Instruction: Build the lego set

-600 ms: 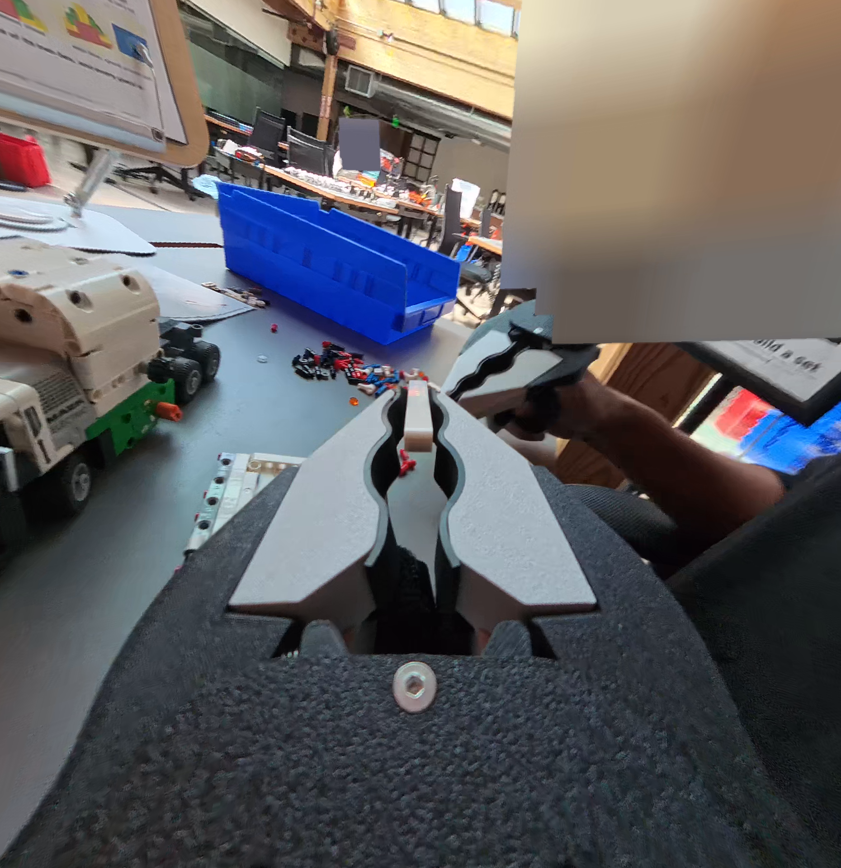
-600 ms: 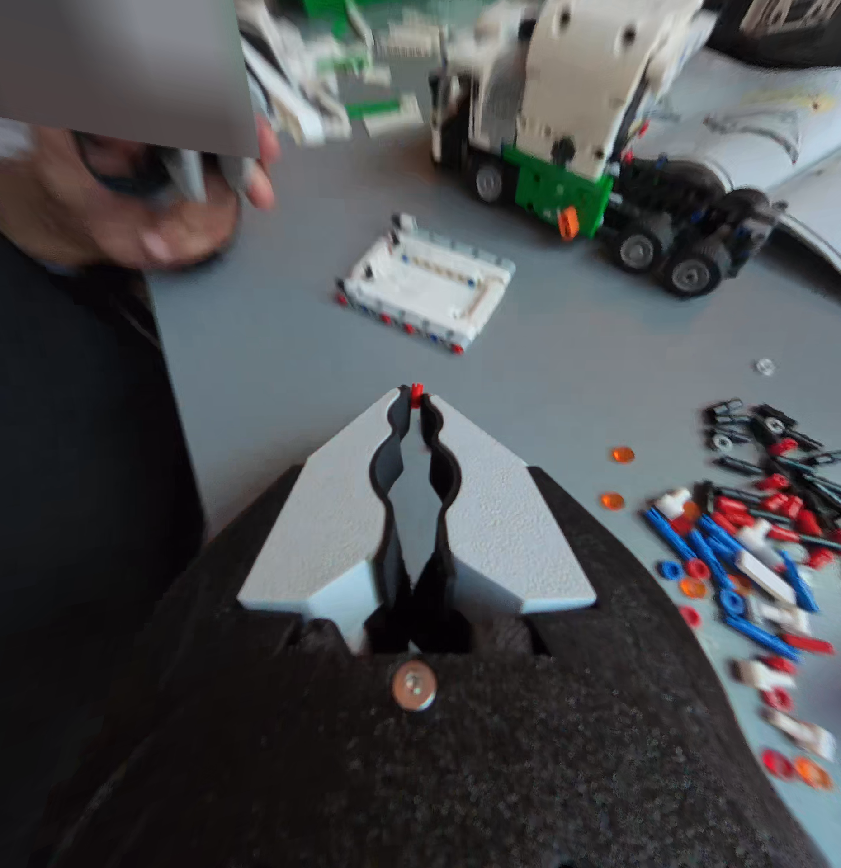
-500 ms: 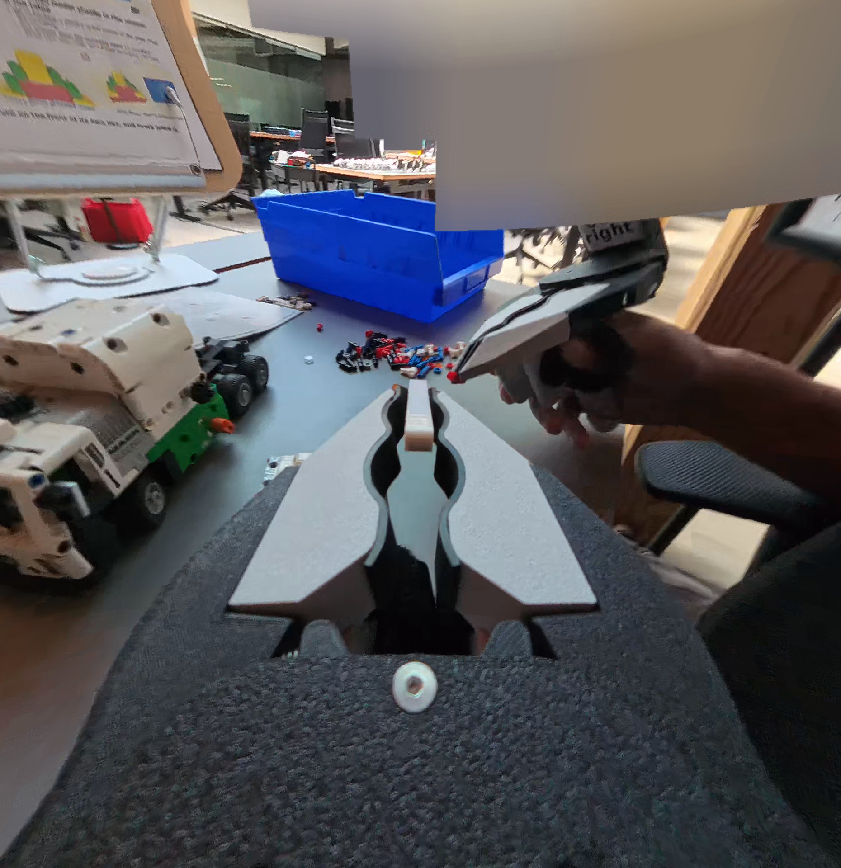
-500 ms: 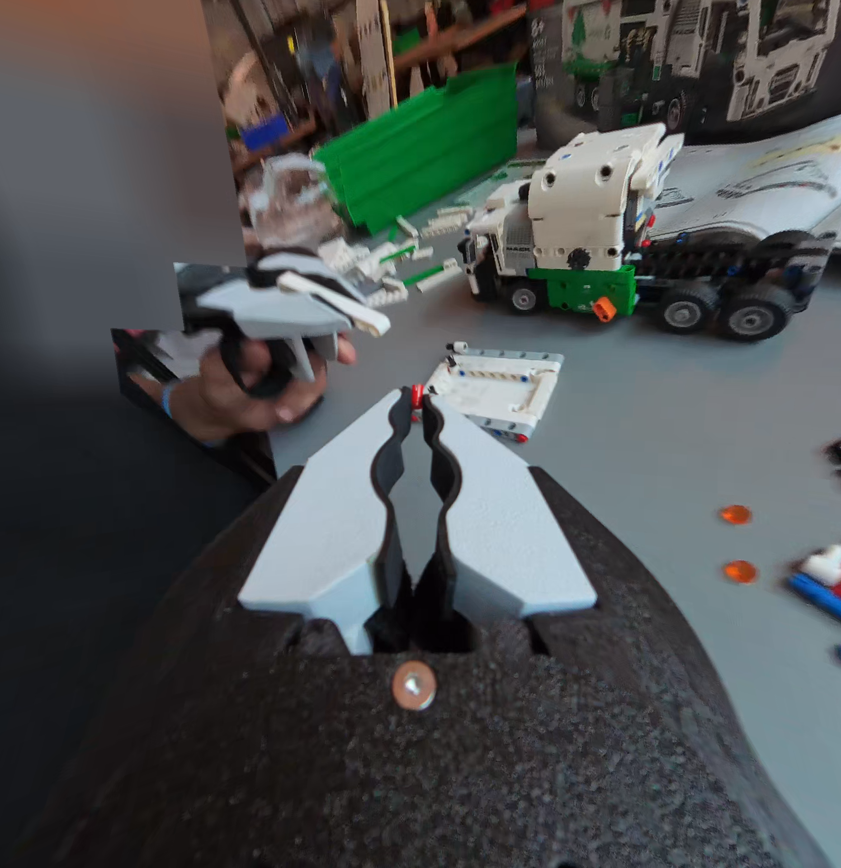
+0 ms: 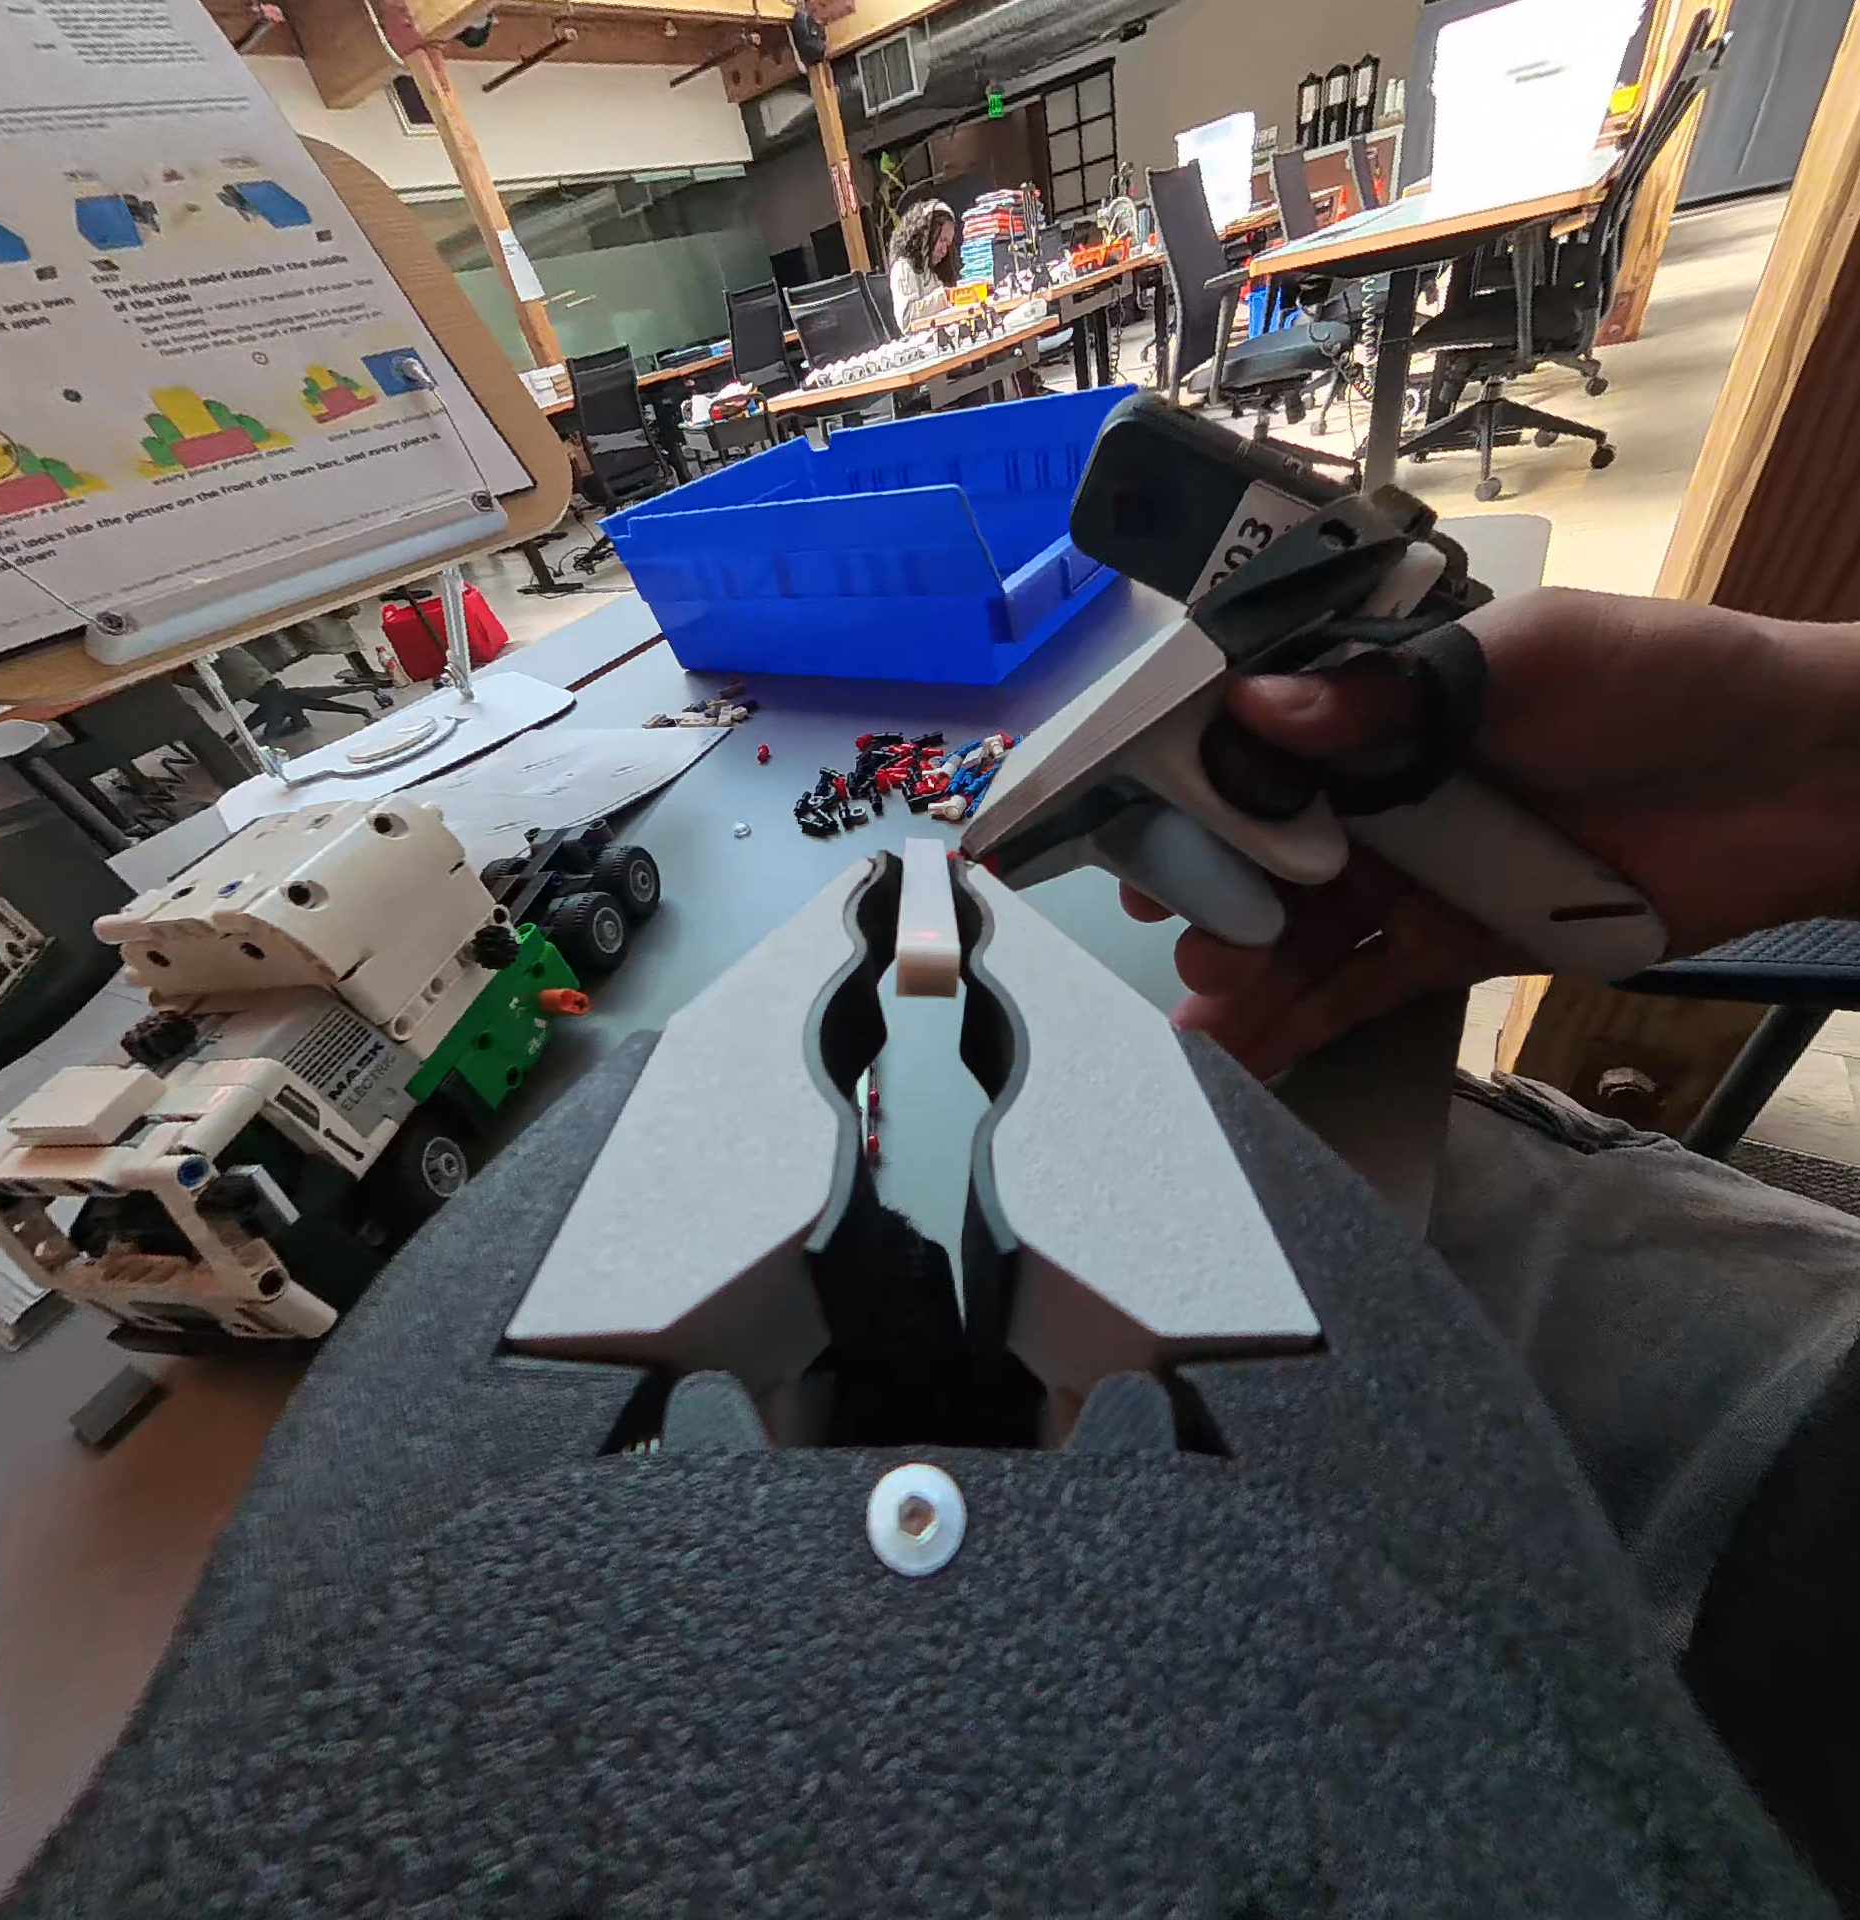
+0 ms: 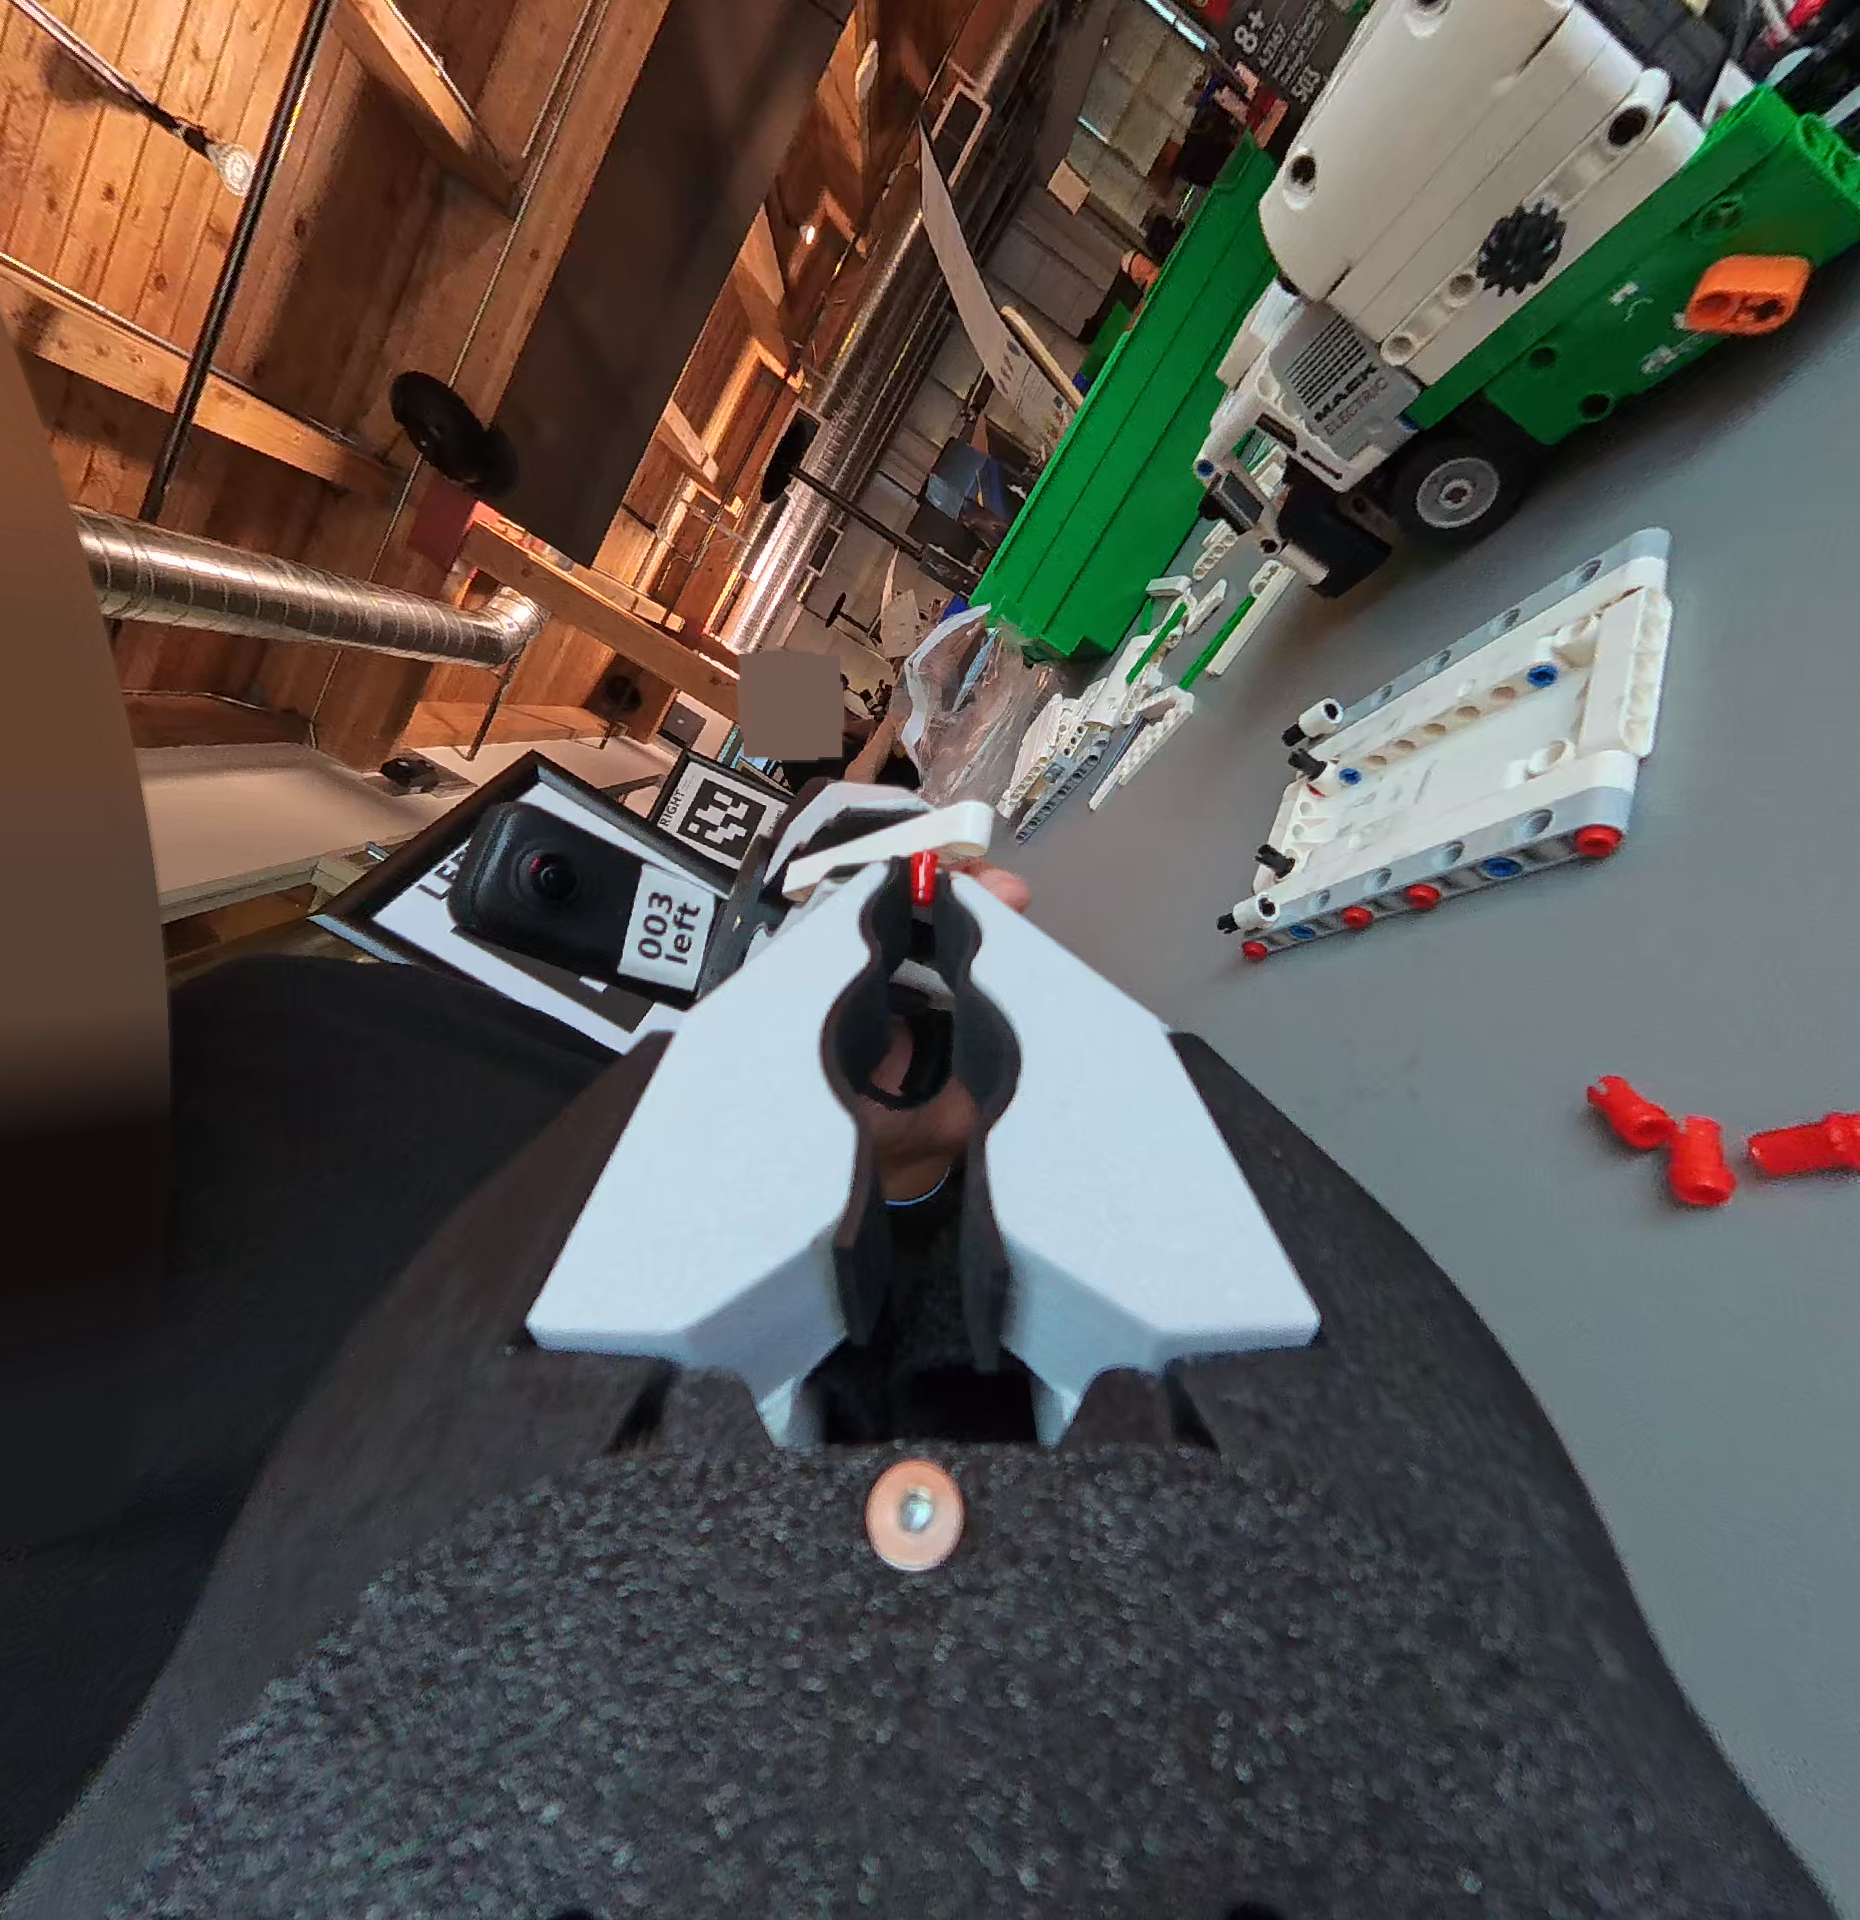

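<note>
One white-and-green truck [image 5: 282, 1029] at nine o'clock, one blue bin [image 5: 864, 561] at twelve, one flat white panel [image 6: 1466, 769] at two — and three loose red pins [image 6: 1726, 1143] at three.

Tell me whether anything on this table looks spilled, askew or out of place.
Small loose pieces lie scattered on the table in front of the blue bin rather than inside it, and three red pins lie apart from them. The truck stands upright.
</note>
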Tool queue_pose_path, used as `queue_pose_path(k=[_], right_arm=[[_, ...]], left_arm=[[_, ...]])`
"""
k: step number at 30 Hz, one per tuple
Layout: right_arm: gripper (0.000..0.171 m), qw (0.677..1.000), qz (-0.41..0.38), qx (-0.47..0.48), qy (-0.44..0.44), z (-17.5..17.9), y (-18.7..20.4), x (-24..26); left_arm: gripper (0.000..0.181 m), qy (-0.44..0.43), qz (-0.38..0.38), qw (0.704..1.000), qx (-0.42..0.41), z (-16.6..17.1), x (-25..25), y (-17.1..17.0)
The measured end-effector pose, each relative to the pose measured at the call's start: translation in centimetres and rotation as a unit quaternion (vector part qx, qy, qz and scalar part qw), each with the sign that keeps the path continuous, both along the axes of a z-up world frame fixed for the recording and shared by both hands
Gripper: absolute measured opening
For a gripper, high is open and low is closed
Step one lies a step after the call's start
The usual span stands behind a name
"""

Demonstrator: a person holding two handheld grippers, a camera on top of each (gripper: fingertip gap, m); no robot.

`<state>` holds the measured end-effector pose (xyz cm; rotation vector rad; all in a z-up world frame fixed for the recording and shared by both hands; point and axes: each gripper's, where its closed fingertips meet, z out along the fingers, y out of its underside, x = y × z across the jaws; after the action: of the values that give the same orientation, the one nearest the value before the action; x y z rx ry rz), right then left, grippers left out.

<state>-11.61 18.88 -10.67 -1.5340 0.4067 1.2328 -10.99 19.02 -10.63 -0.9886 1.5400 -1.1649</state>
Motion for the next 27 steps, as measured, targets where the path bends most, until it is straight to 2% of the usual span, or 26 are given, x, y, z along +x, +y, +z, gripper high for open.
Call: queue_pose_path(k=[11, 18, 27], right_arm=[[0.002, 0.996, 0.013, -0.011, 0.087, -0.07, -0.3, 0.14], [0.002, 0.993, 0.007, -0.018, 0.112, -0.29, -0.17, 0.28], [0.002, 0.99, 0.004, -0.016, 0.14, -0.41, -0.11, 0.34]], left_arm=[[0.007, -0.008, 0.002, 1.0, 0.016, 0.05, 0.02, -0.4], [0.007, -0.004, 0.006, 1.0, 0.019, -0.07, 0.1, -0.35], [0.007, -0.014, 0.041, 0.997, 0.069, -0.2, 0.19, -0.3]])
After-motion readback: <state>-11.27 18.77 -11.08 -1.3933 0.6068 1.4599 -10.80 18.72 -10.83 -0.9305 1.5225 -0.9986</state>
